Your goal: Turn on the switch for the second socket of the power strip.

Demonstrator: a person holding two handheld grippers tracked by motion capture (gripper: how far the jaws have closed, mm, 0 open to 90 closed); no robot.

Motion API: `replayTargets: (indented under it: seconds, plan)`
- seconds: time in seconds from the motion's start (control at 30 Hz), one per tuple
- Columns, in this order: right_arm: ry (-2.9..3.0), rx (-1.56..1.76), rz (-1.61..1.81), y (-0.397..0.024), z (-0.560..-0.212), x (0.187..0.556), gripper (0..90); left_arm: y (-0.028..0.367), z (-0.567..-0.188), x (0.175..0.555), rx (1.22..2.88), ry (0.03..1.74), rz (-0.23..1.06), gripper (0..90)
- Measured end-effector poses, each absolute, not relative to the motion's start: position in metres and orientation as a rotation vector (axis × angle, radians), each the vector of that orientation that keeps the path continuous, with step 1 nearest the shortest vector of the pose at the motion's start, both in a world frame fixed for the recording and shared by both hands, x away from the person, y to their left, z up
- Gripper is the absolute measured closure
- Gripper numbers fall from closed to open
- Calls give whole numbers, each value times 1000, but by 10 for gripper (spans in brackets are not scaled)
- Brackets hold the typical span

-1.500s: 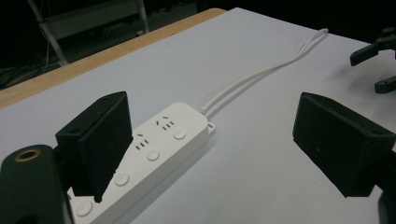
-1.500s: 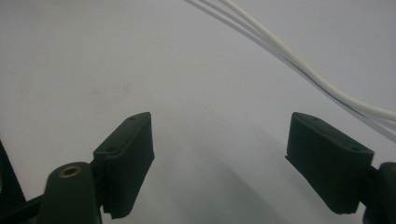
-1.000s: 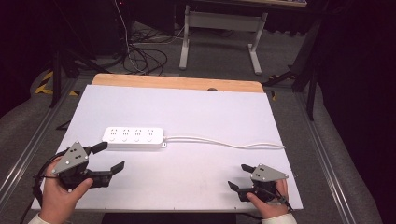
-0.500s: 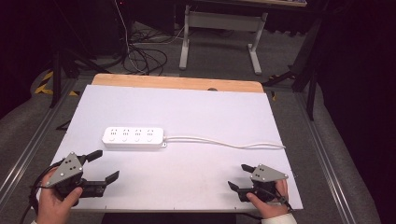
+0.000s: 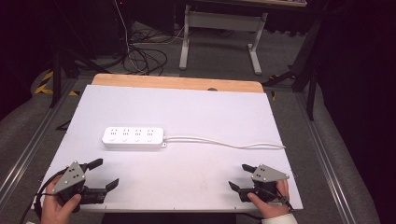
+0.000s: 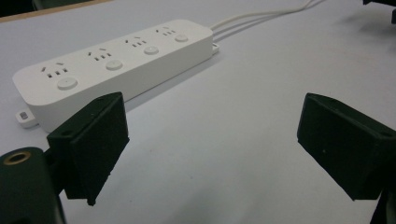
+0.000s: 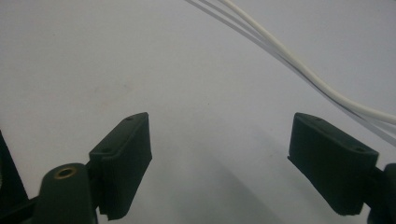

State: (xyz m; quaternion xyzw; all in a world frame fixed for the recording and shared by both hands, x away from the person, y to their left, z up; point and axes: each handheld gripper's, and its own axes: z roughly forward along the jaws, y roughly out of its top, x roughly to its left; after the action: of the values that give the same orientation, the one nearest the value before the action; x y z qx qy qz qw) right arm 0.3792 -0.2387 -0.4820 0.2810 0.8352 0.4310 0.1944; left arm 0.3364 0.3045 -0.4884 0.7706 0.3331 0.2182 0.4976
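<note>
A white power strip (image 5: 133,137) with several sockets lies flat on the white table top (image 5: 196,109), and its white cable (image 5: 224,142) runs off to the right. My left gripper (image 5: 106,173) is low over the near left corner, open, its jaws having just been opening with nothing between them. In the left gripper view the power strip (image 6: 116,65) lies ahead and to the left of the left gripper (image 6: 219,154). My right gripper (image 5: 237,176) rests open at the near right, holding nothing. In the right gripper view the cable (image 7: 299,65) crosses beyond the right gripper (image 7: 219,163).
A wooden strip (image 5: 177,83) borders the table's far edge. Metal rails (image 5: 28,149) run along both sides. Beyond the table, black cables (image 5: 140,56) lie on the floor by a desk's white legs (image 5: 187,32).
My left gripper has sunk and drawn back toward the near left corner of the table. The right gripper and the power strip have kept still.
</note>
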Motion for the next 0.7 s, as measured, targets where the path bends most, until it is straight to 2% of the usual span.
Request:
replayTargets:
  seconds: [0.1,0.43,0.7]
  plan:
    - [2344,789,1210,-239,-483,380,214,305,-491,337,1880,817,548,95]
    - [2343,804,1214,-242,-484,381,214,314,-490,341,1848,863,482,95]
    - [2345,803,1212,-242,-485,381,213,307,-487,342,1894,896,525,102]
